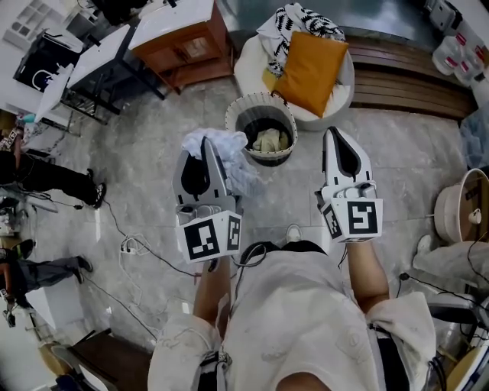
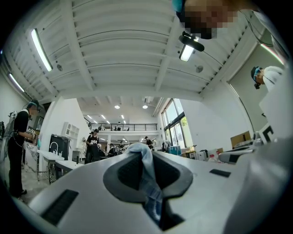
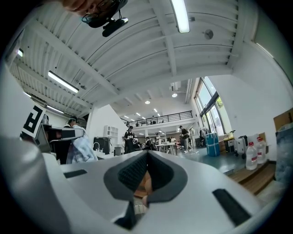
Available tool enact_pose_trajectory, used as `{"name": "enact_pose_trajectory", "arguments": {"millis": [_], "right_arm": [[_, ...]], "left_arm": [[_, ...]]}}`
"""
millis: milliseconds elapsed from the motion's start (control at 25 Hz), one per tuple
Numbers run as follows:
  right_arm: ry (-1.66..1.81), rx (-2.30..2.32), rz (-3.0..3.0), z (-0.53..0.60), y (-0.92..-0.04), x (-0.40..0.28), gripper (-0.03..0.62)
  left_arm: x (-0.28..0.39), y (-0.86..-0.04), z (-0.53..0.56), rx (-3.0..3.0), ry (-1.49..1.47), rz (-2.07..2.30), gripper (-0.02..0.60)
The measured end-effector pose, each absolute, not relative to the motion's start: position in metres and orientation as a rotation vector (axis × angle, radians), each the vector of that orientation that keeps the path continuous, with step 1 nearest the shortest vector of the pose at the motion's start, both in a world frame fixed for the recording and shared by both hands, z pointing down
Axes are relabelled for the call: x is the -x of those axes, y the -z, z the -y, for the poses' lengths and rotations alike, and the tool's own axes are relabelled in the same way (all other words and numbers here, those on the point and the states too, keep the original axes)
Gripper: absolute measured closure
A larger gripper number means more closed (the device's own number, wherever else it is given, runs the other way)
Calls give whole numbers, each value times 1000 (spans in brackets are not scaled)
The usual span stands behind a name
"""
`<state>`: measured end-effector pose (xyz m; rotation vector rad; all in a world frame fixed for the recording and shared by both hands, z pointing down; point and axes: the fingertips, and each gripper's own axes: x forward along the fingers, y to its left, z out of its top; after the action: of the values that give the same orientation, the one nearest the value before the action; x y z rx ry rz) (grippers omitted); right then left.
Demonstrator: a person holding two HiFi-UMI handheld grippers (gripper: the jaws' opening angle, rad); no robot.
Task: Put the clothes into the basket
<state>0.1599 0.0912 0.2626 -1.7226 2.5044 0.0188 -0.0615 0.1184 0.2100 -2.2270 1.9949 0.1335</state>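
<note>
My left gripper point(image 1: 208, 147) is shut on a pale blue-white garment point(image 1: 229, 149), which bunches at its tip just left of the basket. In the left gripper view the blue cloth point(image 2: 149, 176) is pinched between the closed jaws of the left gripper point(image 2: 142, 153). The round white woven basket point(image 1: 261, 103) stands on the floor ahead, with a beige cloth point(image 1: 269, 140) inside. My right gripper point(image 1: 334, 134) hovers right of the basket, its jaws together and nothing held. In the right gripper view the right gripper point(image 3: 147, 153) is closed, and the garment point(image 3: 82, 148) shows at the left.
Behind the basket sits a round white seat point(image 1: 248, 65) with an orange cushion point(image 1: 309, 69) and a black-and-white patterned cloth point(image 1: 298, 19). A wooden cabinet point(image 1: 187, 46) stands at the back left, wooden steps point(image 1: 405, 76) at the back right. Cables point(image 1: 130, 244) lie on the floor at the left.
</note>
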Motion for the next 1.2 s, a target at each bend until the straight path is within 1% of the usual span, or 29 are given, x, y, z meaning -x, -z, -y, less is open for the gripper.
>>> {"name": "enact_pose_trajectory", "arguments": {"millis": [480, 1000, 1200], "right_arm": [[-31, 1779, -2479, -20, -267, -166, 606], [-117, 1864, -2418, 77, -244, -114, 606], [-120, 1894, -2405, 108, -244, -92, 606]], "left_arm": [[52, -162, -17, 2223, -249, -1868, 540], [70, -100, 93, 2292, -431, -1630, 540], [86, -98, 135, 2329, -444, -1597, 540]]}}
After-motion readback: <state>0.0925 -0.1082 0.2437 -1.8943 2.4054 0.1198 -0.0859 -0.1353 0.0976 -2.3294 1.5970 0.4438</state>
